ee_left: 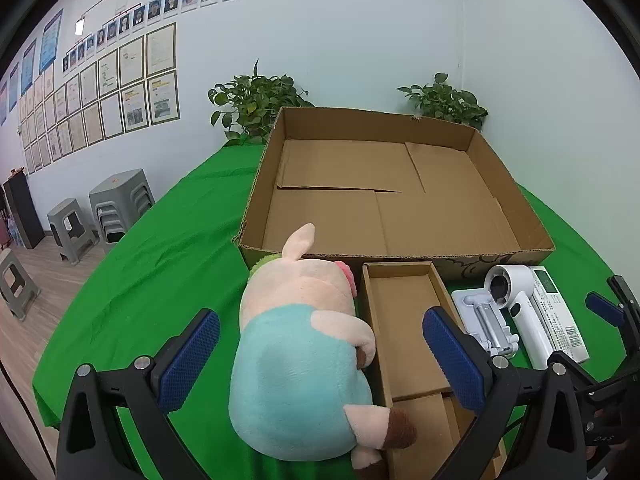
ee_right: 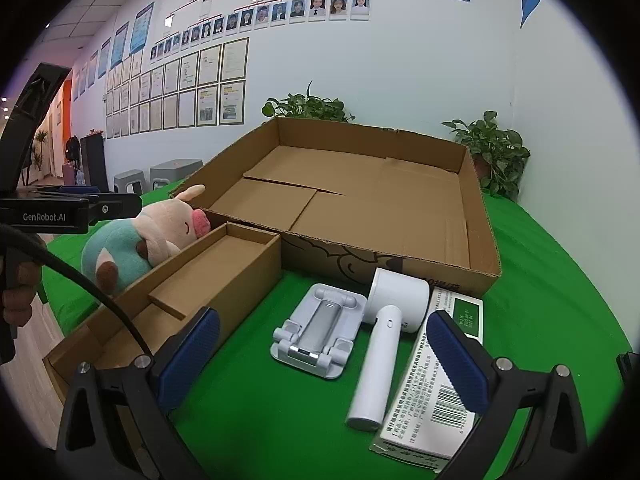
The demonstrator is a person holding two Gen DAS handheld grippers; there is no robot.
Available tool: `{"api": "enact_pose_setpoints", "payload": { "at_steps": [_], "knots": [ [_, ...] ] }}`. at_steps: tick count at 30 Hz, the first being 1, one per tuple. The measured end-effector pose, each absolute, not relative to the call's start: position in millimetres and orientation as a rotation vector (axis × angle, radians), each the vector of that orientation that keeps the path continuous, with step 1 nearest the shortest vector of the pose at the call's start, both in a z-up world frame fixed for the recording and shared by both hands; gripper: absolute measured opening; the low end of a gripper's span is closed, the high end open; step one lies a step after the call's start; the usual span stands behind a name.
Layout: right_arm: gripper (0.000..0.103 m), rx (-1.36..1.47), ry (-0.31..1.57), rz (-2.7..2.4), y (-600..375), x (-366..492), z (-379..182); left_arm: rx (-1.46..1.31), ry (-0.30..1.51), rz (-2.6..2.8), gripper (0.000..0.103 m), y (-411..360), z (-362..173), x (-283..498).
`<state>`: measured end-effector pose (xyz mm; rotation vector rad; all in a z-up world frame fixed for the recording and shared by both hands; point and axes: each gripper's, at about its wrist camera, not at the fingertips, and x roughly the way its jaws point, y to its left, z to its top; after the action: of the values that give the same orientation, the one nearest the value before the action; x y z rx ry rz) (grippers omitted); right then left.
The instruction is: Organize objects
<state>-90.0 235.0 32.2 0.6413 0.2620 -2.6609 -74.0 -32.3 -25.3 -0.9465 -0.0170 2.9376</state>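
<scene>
Green cloth (ee_left: 160,264) covers the table, potted plants (ee_left: 256,104) at its far edge; a big shallow cardboard box (ee_left: 400,196) sits mid-table; a plush pig (ee_left: 300,352) lies against a narrow box (ee_left: 404,320); the left gripper (ee_left: 320,360) hovers spread wide around the pig without touching; the right gripper (ee_right: 324,360), also spread, hangs over a white stand (ee_right: 316,332), a handheld fan (ee_right: 384,344) and a carton (ee_right: 436,376).

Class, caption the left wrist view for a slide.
Open left gripper poised over plush pig beside empty cardboard tray.
</scene>
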Motion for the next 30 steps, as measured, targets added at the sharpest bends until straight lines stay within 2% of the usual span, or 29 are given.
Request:
{"api": "enact_pose_setpoints", "payload": {
  "at_steps": [30],
  "knots": [
    [0.103, 0.663, 0.304, -2.682, 235, -95, 25, -1.002, -0.015, 2.914, 0.102, -40, -36, -81]
  ]
}}
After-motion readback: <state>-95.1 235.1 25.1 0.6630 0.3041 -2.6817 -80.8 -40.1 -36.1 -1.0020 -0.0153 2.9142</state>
